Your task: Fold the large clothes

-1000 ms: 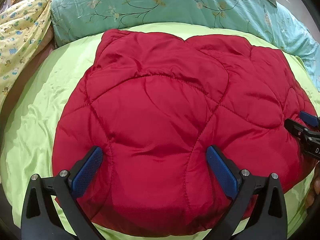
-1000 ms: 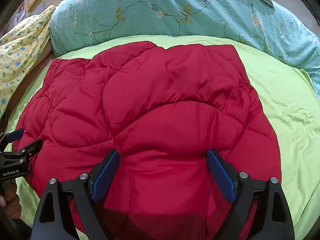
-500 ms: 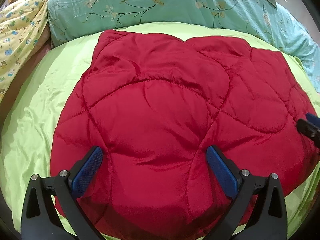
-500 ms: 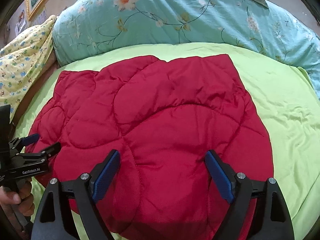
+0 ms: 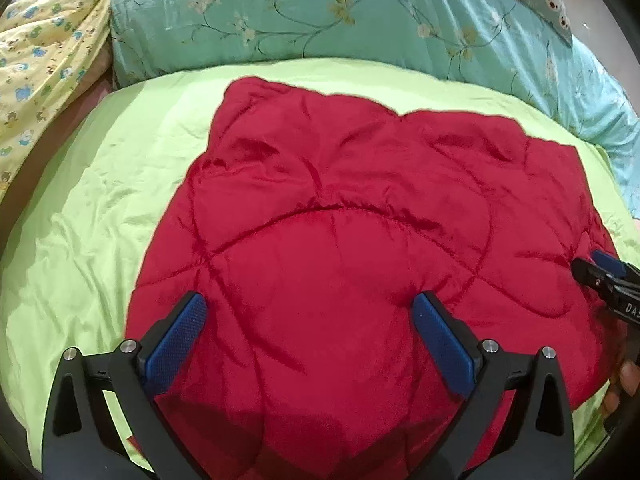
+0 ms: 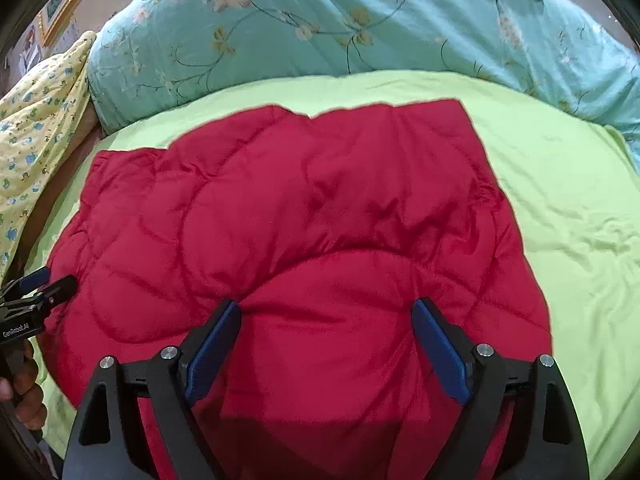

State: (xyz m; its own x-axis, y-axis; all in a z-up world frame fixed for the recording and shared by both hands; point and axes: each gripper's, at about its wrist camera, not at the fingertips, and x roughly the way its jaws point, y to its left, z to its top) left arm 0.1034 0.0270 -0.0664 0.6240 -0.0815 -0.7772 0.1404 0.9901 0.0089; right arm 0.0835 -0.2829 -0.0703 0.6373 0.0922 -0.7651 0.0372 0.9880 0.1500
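Note:
A red quilted padded garment [image 5: 352,248] lies spread flat on the light green bed sheet [image 5: 92,208]; it also shows in the right wrist view [image 6: 304,232]. My left gripper [image 5: 310,328] is open and empty, hovering over the garment's near left part. My right gripper [image 6: 326,332] is open and empty over its near right part. Each gripper's tip shows at the edge of the other's view: the right one [image 5: 600,272] and the left one [image 6: 40,284]. Neither holds any cloth.
A teal floral duvet [image 5: 340,16] is bunched along the far side of the bed. A yellow patterned cloth [image 5: 44,64] lies at the far left. Green sheet [image 6: 568,208] shows to the right of the garment.
Both grippers have pulled back and up from the garment, so more of the bed and duvet shows. Both stay open. The garment has not moved.

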